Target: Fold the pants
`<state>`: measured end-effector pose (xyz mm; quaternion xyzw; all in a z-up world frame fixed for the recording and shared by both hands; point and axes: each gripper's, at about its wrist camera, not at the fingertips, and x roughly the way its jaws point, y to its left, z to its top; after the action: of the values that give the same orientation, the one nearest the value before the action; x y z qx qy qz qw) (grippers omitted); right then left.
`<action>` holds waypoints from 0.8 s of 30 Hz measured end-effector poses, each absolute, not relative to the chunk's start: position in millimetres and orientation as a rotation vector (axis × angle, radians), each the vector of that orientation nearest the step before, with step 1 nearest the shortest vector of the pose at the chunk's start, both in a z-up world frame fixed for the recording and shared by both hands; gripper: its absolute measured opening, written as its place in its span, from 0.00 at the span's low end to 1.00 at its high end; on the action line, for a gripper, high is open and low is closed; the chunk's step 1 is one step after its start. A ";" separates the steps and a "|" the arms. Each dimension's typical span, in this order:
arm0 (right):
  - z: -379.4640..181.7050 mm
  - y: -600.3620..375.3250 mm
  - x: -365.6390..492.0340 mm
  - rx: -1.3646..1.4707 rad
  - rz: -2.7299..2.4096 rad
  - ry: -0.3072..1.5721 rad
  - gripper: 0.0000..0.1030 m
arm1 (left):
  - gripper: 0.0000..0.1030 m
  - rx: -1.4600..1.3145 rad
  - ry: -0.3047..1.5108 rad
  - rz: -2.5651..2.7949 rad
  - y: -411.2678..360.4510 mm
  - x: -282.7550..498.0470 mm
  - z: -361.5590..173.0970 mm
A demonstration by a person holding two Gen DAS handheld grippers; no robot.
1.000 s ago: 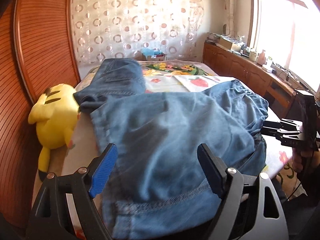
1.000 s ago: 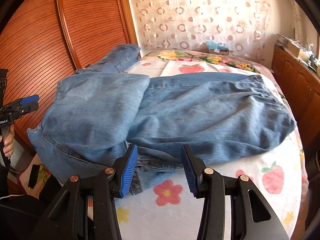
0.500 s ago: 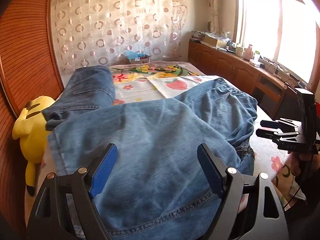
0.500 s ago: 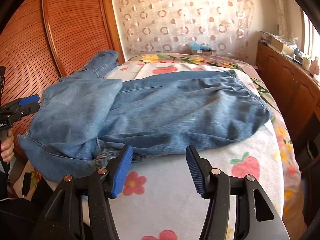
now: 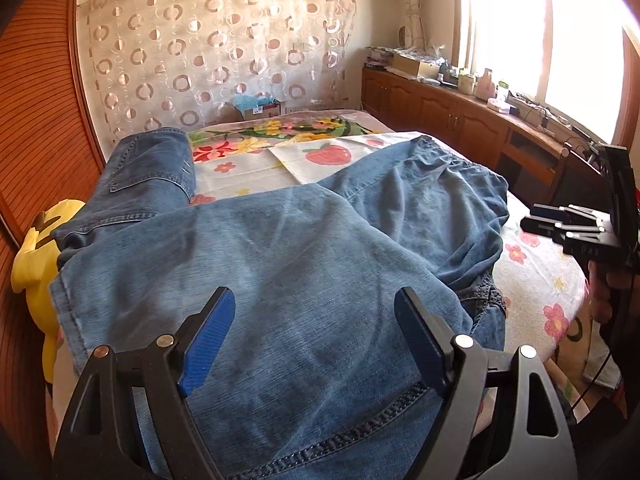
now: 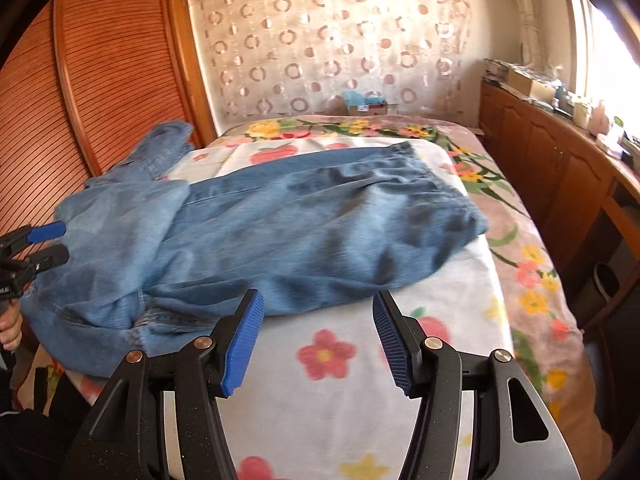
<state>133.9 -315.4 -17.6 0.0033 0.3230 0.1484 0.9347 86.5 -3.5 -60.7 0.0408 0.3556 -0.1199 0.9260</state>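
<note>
Jeans (image 6: 320, 236): on the bed (image 6: 352, 392), partly folded, one end lapped over at my left.
Long axis: runs left to right across my view.
Left tongs (image 5: 312, 336): jaws wide, empty, over the lapped end; nearer the denim.
Right tongs (image 6: 318, 336): jaws wide, empty, just short of the near edge.
Next, I judge: left side leads the fold.

White letters on the right claw (image 5: 560, 224) body (seen sideways) read perhaps "DAS"; nothing else is legible.
</note>
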 end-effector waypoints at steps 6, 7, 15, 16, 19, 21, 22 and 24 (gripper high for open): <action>-21.7 -335.8 156.1 0.020 0.234 0.687 0.53 | 0.80 0.080 0.758 -0.245 -3.7 92.1 -71.4; -22.1 -339.0 161.5 0.034 0.231 0.692 0.53 | 0.80 0.079 0.763 -0.245 -3.7 92.5 -73.2; -28.4 -358.9 202.6 0.087 0.171 0.735 0.46 | 0.80 0.052 0.797 -0.238 -1.6 101.8 -87.7; -29.4 -359.7 206.1 0.091 0.170 0.740 0.45 | 0.80 0.053 0.797 -0.238 -2.0 102.2 -88.7; -33.1 -361.4 213.1 0.115 0.172 0.758 0.44 | 0.80 0.060 0.801 -0.237 -3.6 102.8 -91.9; -34.5 -364.1 221.4 0.136 0.167 0.770 0.43 | 0.82 0.065 0.804 -0.238 -5.0 104.7 -94.4; -35.7 -365.2 225.1 0.150 0.168 0.773 0.43 | 0.82 0.064 0.808 -0.241 -4.8 105.6 -96.0; -38.6 -367.6 231.8 0.173 0.170 0.784 0.42 | 0.82 0.061 0.816 -0.242 -4.7 106.9 -98.9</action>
<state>231.8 -367.6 -38.6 0.0839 0.3812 0.0825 0.9170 106.9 -4.7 -98.9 0.0298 0.3958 -0.1172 0.9103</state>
